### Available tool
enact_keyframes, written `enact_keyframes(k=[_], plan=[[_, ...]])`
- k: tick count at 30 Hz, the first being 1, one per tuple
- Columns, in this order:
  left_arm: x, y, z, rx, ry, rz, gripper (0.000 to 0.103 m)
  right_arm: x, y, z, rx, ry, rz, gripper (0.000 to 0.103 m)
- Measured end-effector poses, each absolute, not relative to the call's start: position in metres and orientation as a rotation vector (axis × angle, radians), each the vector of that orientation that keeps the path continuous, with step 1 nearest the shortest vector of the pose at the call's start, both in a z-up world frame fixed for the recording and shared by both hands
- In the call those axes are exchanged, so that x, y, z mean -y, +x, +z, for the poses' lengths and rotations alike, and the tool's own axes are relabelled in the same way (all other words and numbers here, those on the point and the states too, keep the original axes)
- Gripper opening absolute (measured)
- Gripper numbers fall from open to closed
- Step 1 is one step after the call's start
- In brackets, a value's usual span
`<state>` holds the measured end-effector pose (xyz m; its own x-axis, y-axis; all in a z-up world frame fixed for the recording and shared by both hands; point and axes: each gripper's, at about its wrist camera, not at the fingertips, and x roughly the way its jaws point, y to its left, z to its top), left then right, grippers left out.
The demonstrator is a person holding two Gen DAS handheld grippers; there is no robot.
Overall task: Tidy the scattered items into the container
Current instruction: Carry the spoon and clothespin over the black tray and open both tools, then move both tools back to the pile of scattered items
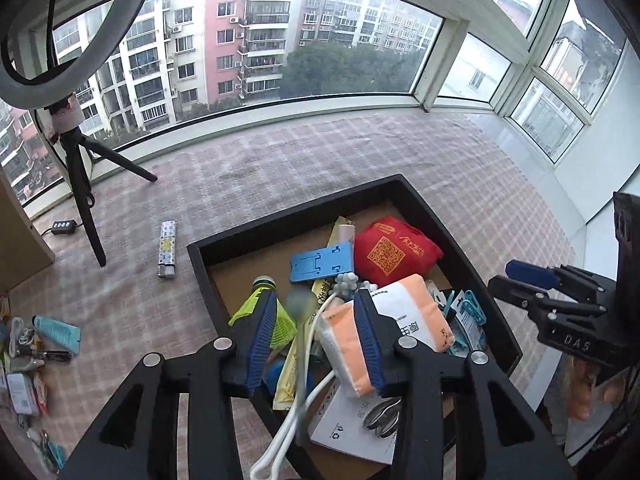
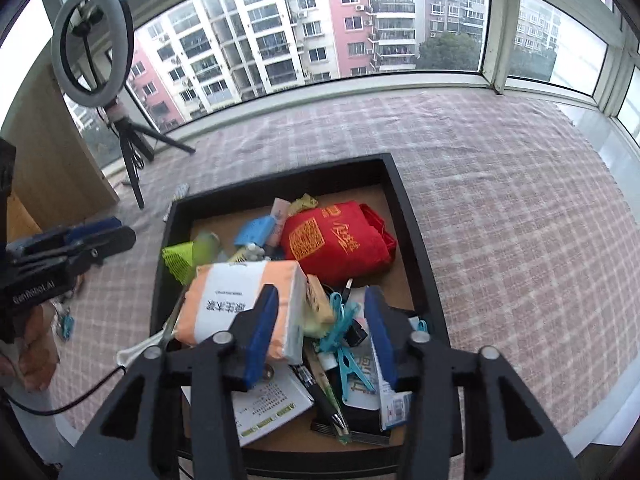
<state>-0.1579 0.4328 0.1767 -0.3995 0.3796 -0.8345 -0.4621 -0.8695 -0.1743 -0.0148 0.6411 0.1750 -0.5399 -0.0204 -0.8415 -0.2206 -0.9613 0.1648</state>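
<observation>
Pink-and-white checked cloth [image 1: 360, 152] covers the whole surface below a curved run of windows [image 1: 248, 40], through which pink and white apartment blocks and dark trees show. A ring light [image 2: 92, 40] on a black tripod [image 2: 132, 168] stands at the far left near the glass, its cable control lying on the cloth beside a pale wooden panel [image 2: 52, 160]. The black tray [image 1: 400, 190] with a brown floor sits in the middle of the cloth and holds a heap: a red pouch [image 1: 394, 252], a blue phone stand [image 1: 322, 266], a yellow-green shuttlecock [image 1: 260, 304], an orange-and-white tissue pack [image 1: 400, 320], teal clothes pegs [image 2: 344, 332], a white cable and printed leaflets. Outside the tray, a patterned lighter [image 1: 167, 250] lies on the cloth just left of it, and a teal tube [image 1: 58, 332] with other small oddments lies scattered at the far left edge. The left claw [image 1: 316, 340] hangs released above the tray, nothing pressed between its blue pads. The right claw [image 2: 320, 336] is likewise spread wide over the tray's near end, grasping nothing.
</observation>
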Motion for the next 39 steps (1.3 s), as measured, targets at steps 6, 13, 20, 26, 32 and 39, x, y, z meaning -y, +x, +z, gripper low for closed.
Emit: enact_keyframes(k=[6,13,20,26,32,39], plan=[[-0.407,-0.150,0.177,-0.100,-1.336,2.311,0.037,-0.631,-0.020,0.178,-0.386,-1.446,2.662,0.045],[-0.357,-0.131,0.176,-0.105,-1.349,2.400,0.037,-0.590,-0.028,0.177,-0.286,-1.490,2.743,0.047],[-0.271,-0.112,0.164,-0.047,-1.423,2.519,0.037,-0.532,-0.041,0.177,-0.177,-1.532,2.837,0.047],[-0.193,-0.096,0.149,0.021,-1.503,2.606,0.037,-0.470,-0.048,0.180,-0.092,-1.591,2.929,0.047],[-0.105,-0.075,0.136,0.100,-1.579,2.694,0.037,-0.405,-0.057,0.176,-0.065,-1.663,2.977,0.047],[-0.003,-0.059,0.109,0.222,-1.687,2.728,0.032,-0.314,-0.063,0.158,-0.141,-1.801,2.997,0.047]])
